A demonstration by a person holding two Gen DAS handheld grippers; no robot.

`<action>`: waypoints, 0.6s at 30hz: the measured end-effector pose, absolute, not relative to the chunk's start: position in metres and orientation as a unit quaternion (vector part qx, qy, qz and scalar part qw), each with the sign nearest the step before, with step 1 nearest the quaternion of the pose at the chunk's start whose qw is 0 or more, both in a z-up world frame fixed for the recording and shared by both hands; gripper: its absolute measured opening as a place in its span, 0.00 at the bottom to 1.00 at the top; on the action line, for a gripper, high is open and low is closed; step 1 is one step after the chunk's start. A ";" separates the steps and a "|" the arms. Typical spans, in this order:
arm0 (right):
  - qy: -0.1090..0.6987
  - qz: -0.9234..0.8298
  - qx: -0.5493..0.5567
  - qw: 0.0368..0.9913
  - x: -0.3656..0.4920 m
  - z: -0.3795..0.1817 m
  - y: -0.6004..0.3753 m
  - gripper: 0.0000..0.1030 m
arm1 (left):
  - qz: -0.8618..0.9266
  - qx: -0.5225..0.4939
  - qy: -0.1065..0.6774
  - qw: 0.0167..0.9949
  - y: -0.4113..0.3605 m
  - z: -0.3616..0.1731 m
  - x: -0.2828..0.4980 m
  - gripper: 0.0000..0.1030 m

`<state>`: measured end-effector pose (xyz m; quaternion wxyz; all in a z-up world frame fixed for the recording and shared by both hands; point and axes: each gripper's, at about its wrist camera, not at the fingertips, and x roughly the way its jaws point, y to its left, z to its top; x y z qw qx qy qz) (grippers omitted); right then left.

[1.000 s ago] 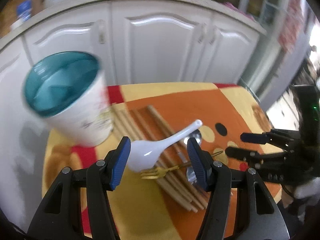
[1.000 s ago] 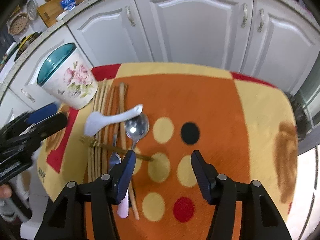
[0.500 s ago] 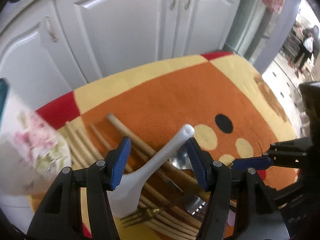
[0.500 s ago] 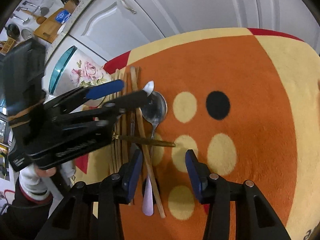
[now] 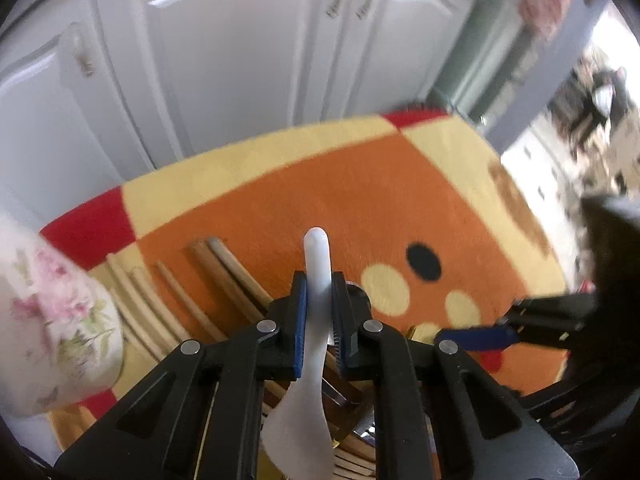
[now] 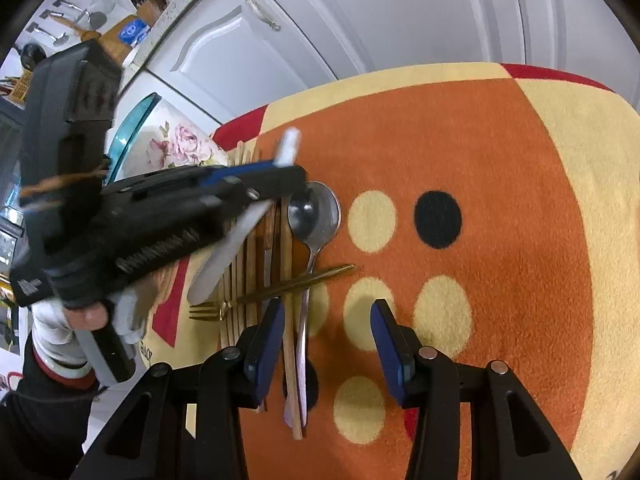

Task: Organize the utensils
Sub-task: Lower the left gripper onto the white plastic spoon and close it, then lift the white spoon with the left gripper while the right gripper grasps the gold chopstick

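My left gripper (image 5: 319, 312) is shut on the handle of a white ceramic spoon (image 5: 316, 268) and holds it above the utensil pile; its bowl hangs toward the camera. The right wrist view shows this gripper (image 6: 280, 178) and the spoon (image 6: 228, 256) over the pile. A metal spoon (image 6: 314, 216), a gold fork (image 6: 276, 290) and several wooden chopsticks (image 6: 286, 320) lie on the mat. My right gripper (image 6: 328, 340) is open, just above the lower ends of the chopsticks. The floral cup (image 5: 52, 320) with a teal rim (image 6: 132, 136) stands at the left.
The utensils lie on an orange, yellow and red mat (image 6: 480, 152) with dots on a small table. White cabinet doors (image 5: 240, 60) stand close behind it. A counter with kitchen tools (image 6: 132, 28) is at the far left.
My left gripper has closed on the white spoon's handle and lifted it off the pile. My right gripper has edged closer to the chopsticks and stays open.
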<state>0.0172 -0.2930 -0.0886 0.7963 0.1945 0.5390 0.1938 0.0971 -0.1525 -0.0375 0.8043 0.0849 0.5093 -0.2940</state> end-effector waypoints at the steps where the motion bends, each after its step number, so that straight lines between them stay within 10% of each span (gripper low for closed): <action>1: 0.539 0.194 0.196 0.796 0.015 -0.088 -0.296 0.43 | -0.292 0.074 0.507 0.807 -0.149 -0.033 0.098 0.10; 18: 0.535 0.179 0.239 0.790 0.065 -0.097 -0.271 0.14 | -0.213 -0.054 0.451 0.865 -0.041 0.020 0.047 0.07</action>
